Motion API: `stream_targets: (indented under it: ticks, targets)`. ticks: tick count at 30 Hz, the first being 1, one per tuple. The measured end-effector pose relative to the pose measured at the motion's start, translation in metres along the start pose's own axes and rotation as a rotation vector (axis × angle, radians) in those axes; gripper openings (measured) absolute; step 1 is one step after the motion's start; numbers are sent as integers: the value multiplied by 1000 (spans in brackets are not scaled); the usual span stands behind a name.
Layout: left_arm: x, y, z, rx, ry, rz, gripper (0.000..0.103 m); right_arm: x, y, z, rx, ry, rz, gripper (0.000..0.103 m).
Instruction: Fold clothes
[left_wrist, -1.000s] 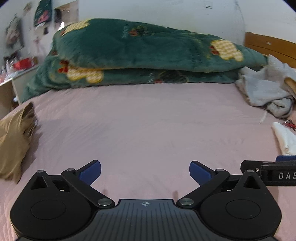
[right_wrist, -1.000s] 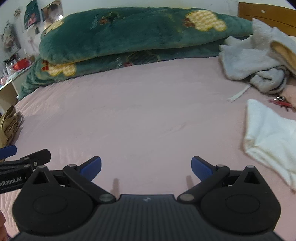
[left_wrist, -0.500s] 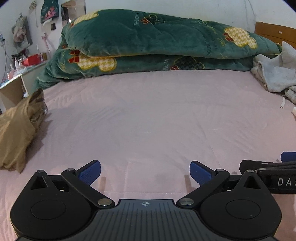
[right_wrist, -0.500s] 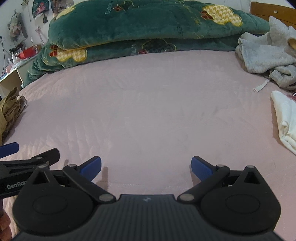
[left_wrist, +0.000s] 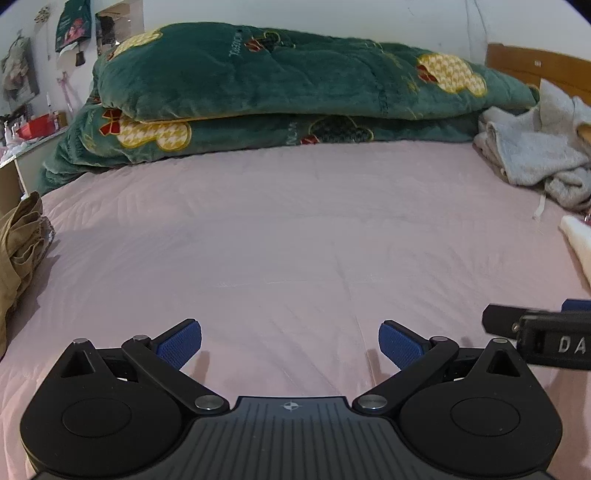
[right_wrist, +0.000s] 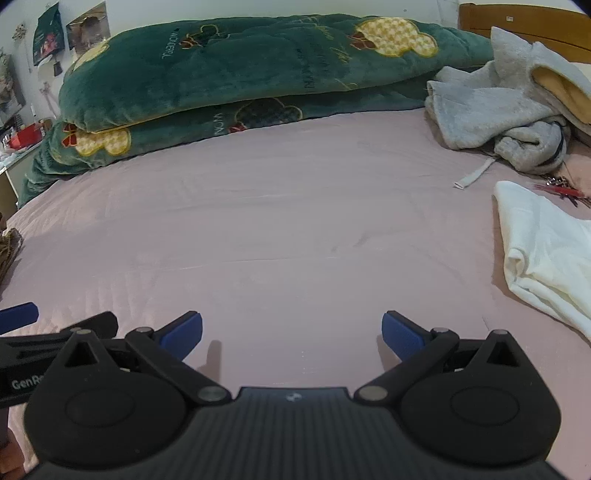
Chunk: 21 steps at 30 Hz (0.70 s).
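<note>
My left gripper (left_wrist: 290, 341) is open and empty over the pink bedsheet (left_wrist: 295, 229). My right gripper (right_wrist: 291, 334) is open and empty beside it, also over the sheet (right_wrist: 277, 206). A white garment (right_wrist: 546, 251) lies crumpled at the right, apart from the right gripper; its edge shows in the left wrist view (left_wrist: 578, 236). A grey fleece garment (right_wrist: 495, 99) is heaped at the back right, and also shows in the left wrist view (left_wrist: 532, 151). A tan garment (left_wrist: 18, 240) lies bunched at the left edge.
A folded dark green blanket (left_wrist: 277, 99) runs along the back of the bed, against the wall. A wooden headboard (right_wrist: 517, 22) stands at the back right. Red keys (right_wrist: 561, 190) lie by the white garment. A cluttered desk (left_wrist: 29, 129) stands at far left.
Both views have swung a little back to the right over the last half second: the white and grey garments show more, the tan garment less. Both grippers stay open and empty.
</note>
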<state>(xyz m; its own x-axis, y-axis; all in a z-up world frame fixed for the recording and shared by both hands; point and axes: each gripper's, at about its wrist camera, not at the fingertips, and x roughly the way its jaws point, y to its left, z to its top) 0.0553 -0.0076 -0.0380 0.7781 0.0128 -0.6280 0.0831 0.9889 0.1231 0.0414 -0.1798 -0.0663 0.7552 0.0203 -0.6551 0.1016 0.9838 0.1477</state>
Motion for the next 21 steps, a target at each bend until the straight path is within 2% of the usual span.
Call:
stream_targets:
  ticks: [5, 13, 21]
  targets:
    - [11, -6, -1, 43, 79, 91, 103, 6, -8, -1, 11, 10, -15, 103]
    - [13, 11, 1, -58, 80, 43, 103, 13, -9, -2, 3, 27, -18, 103]
    - [18, 17, -1, -75, 78, 26, 103, 19, -9, -3, 0, 40, -21, 103]
